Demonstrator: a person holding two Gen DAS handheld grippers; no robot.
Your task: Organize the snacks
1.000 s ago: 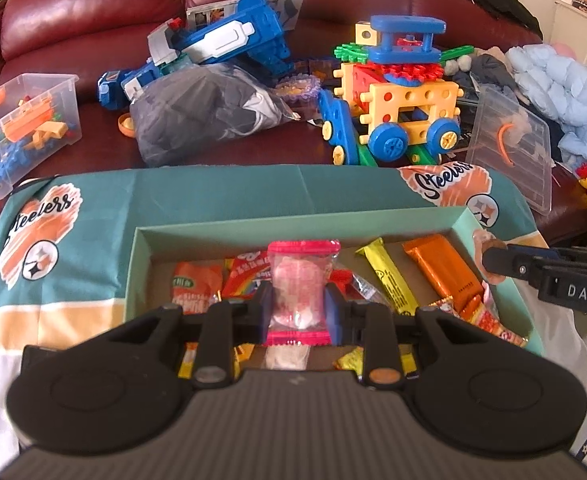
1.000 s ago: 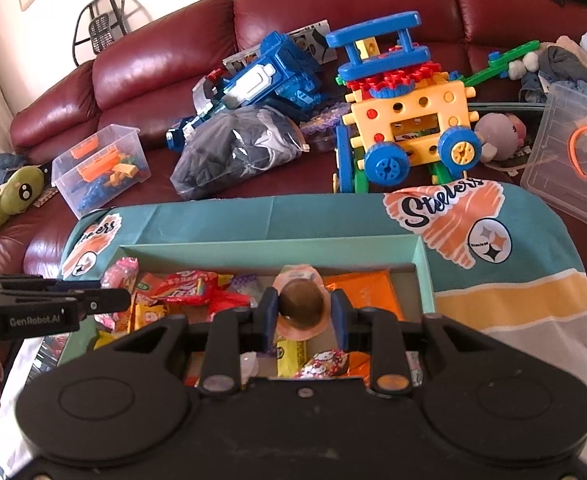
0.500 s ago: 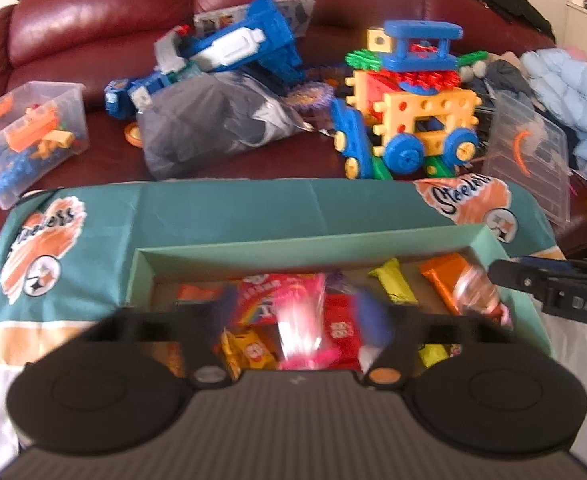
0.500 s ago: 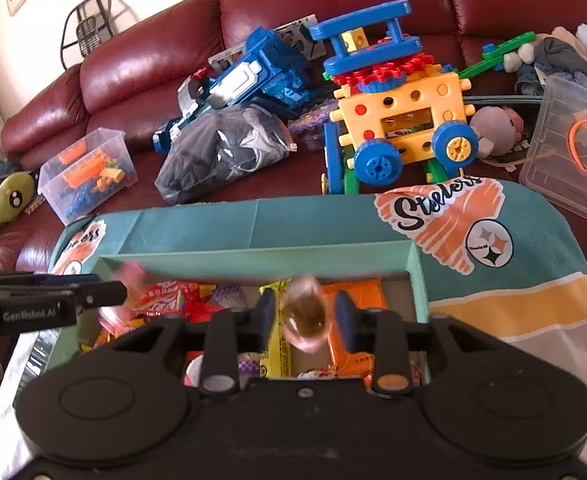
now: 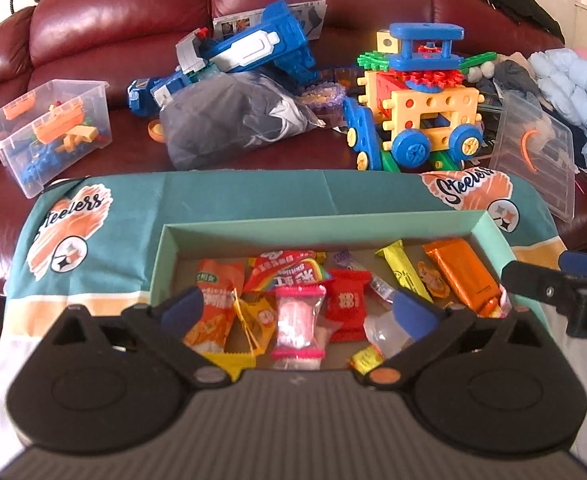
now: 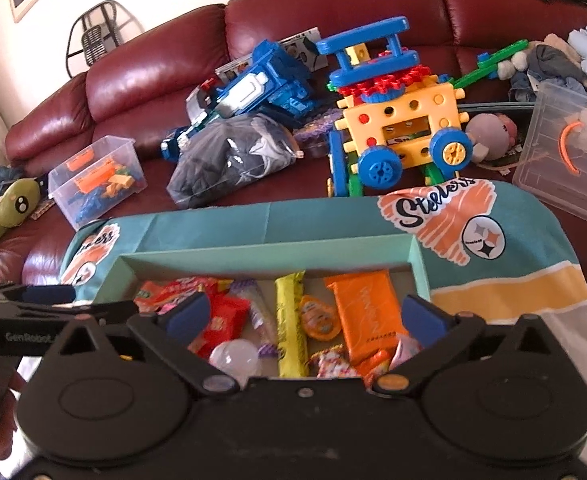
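While both sets of jaws are opening with nothing gripped, the left gripper [image 5: 297,308] hangs over a pink-ended candy pack [image 5: 298,326] at the near edge of the green box [image 5: 321,226], the right gripper [image 6: 307,318] over its right half; toys crowd the sofa [image 6: 153,76] beyond.

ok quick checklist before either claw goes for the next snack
1. Left claw empty, jaws opening: ok.
2. Right claw empty, jaws opening: ok.
3. Pink candy lying in the box, clear of the pads: ok.
4. Round candy resting among the snacks: ok.
5. Claws apart from each other: ok.
6. More snacks waiting outside the box: cannot tell.
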